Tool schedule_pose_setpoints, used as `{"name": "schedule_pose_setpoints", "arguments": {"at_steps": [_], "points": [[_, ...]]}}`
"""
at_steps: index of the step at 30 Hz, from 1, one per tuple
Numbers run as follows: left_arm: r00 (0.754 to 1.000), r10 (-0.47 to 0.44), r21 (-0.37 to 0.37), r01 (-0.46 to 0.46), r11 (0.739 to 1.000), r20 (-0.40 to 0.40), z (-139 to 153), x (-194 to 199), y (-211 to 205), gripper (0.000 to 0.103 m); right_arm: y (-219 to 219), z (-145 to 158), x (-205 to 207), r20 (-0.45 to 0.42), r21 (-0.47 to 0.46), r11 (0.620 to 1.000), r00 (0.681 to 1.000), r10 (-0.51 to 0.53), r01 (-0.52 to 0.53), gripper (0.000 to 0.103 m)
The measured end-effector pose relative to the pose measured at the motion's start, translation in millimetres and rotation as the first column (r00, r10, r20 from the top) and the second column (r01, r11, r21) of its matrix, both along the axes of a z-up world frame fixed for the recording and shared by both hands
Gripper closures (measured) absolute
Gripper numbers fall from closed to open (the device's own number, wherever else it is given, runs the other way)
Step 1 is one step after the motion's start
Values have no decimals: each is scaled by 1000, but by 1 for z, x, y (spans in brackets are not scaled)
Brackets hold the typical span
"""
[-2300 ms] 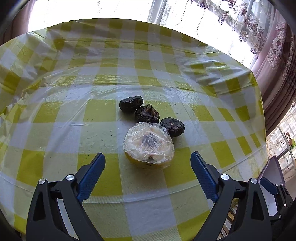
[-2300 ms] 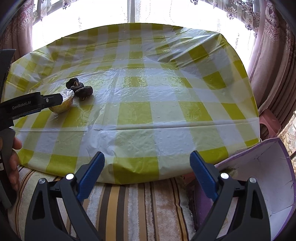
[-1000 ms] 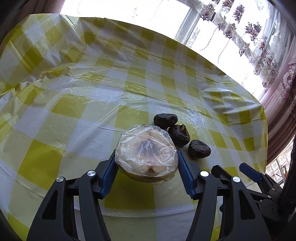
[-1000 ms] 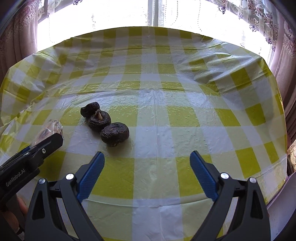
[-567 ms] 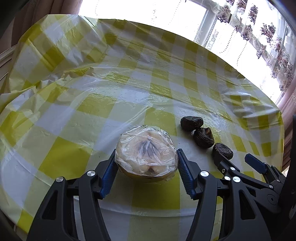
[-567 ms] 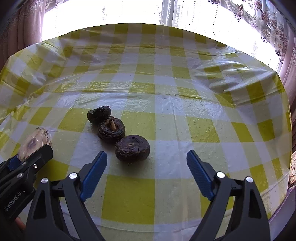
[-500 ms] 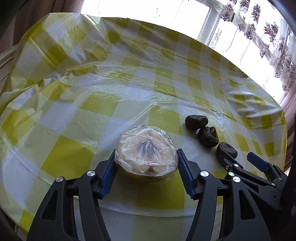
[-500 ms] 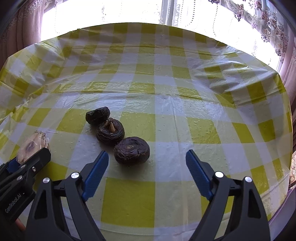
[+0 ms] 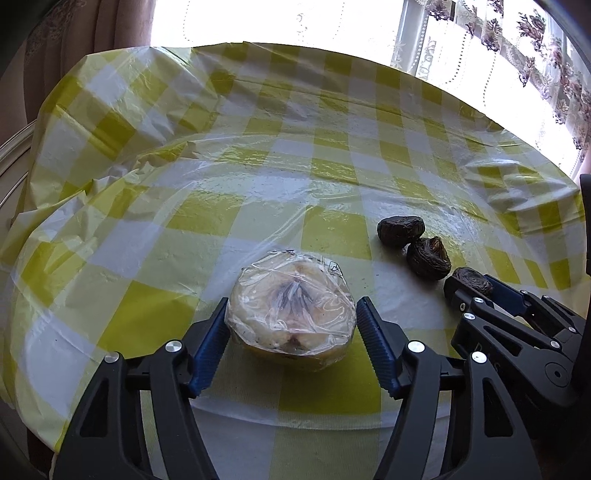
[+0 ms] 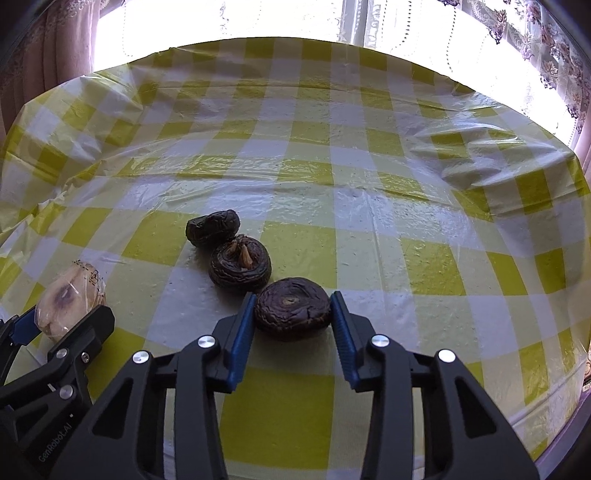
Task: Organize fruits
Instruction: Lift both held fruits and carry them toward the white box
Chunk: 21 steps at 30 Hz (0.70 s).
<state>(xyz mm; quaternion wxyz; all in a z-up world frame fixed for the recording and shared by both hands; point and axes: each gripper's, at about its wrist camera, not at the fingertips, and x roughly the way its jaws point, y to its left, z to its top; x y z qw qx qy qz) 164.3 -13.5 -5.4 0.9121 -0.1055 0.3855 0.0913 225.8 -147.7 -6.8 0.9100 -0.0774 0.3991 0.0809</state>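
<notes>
Bright daylight, sharp pictures, bent edges

Strong light pours in from the window behind the table and turns it plain white. The shiny plastic tablecloth shows white glare in streaks. Small soft shadows sit under the dark fruit. Nothing looks blurry. Both views bulge like a fish's eye, with dark, curved corners.

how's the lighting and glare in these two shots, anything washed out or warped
Left wrist view: window blown out white, sheen on the yellow checked plastic tablecloth. Right wrist view: same backlight, glossy cloth, fisheye bends the table edge; dark wrinkled fruit stays sharp.
</notes>
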Motion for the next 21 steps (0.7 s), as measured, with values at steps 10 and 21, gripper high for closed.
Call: {"name": "schedule_pose_setpoints", "arguments": {"at_steps": [10, 21], "points": [[1000, -17, -12, 17, 1000, 23, 4, -4, -2, 44, -5, 4, -8, 12, 16, 1000, 1000, -4, 4, 63], [998, -36, -5, 37, 999, 52, 12, -13, -9, 44, -18, 14, -30, 21, 31, 999, 1000, -12, 11, 63]]}}
